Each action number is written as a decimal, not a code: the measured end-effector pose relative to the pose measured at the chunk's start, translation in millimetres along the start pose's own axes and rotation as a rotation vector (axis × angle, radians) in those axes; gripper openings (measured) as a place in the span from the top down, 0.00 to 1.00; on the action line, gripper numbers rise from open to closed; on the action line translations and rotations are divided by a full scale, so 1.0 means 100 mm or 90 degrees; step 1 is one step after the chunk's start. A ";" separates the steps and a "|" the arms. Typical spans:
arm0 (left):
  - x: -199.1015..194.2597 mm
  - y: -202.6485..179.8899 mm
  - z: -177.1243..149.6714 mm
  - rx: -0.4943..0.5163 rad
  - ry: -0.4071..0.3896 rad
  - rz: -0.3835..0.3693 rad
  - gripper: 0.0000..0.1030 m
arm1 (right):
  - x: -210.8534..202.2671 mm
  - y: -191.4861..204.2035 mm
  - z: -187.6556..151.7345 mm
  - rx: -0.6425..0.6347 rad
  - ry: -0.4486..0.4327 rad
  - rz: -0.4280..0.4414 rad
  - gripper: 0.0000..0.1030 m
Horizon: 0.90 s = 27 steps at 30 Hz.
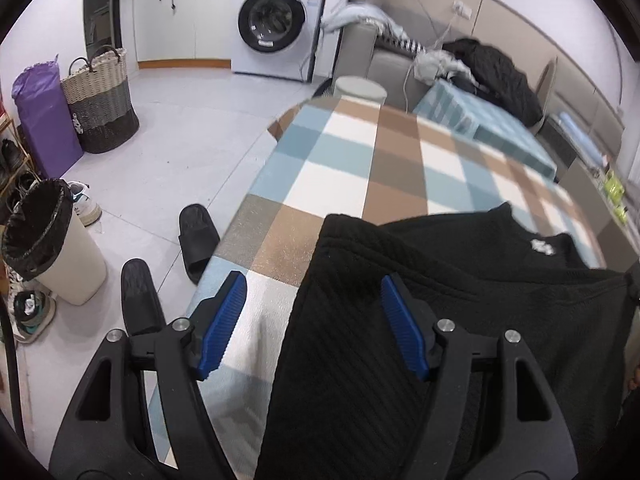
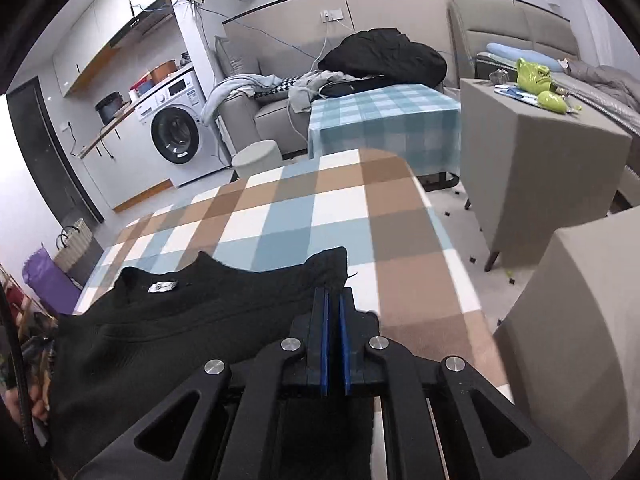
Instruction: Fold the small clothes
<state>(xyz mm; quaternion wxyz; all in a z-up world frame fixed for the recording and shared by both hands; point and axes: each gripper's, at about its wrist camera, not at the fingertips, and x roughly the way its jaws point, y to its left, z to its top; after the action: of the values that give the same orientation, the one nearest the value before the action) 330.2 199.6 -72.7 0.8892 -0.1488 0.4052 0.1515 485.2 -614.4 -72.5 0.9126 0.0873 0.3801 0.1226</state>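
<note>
We have the black ribbed knit garment (image 2: 192, 320) spread on the counter (image 2: 320, 216) under its brown, blue and white checked cloth, its neckline with the small white label (image 2: 162, 286) lying ahead and to the left of our right claw (image 2: 333, 340). That claw is nearly closed, its blue pads (image 2: 325, 336) pinched on what looks like the garment's right edge, though we cannot see how much fabric sits between them. Our left claw (image 1: 312, 324) stands wide, one blue pad over bare checked cloth and the other above the black knit, gripping nothing; the garment's left edge runs between its fingers and hangs toward us over the counter's near edge. The main risk we judge is a lopsided pull: if the right claw lifts or drags while the left side is free, the knit could skew, bunch, or slide off the near edge toward the floor. A thin pinch could also slip out of the right claw. When the left claw closes, it might catch the checked cloth along with the knit and drag it.
</note>
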 end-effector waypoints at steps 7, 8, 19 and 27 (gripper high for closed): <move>0.12 -0.08 0.05 0.016 -0.010 -0.024 0.92 | -0.04 -0.02 -0.03 -0.005 0.001 0.004 0.95; 0.08 -0.09 0.05 0.020 -0.025 -0.023 0.95 | -0.06 -0.03 -0.05 -0.005 0.000 0.007 0.95; -0.65 -0.09 0.29 -0.005 -0.185 -0.064 0.96 | -0.47 -0.01 0.03 0.008 -0.100 0.040 0.95; -0.24 -0.19 0.47 -0.023 -0.102 -0.023 0.93 | -0.13 -0.10 0.12 0.041 -0.009 -0.074 0.74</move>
<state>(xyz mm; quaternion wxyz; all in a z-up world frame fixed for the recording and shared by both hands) 354.4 196.8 -22.2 0.9184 -0.1598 0.3274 0.1545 486.4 -628.6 -57.8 0.9177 0.0950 0.3815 0.0564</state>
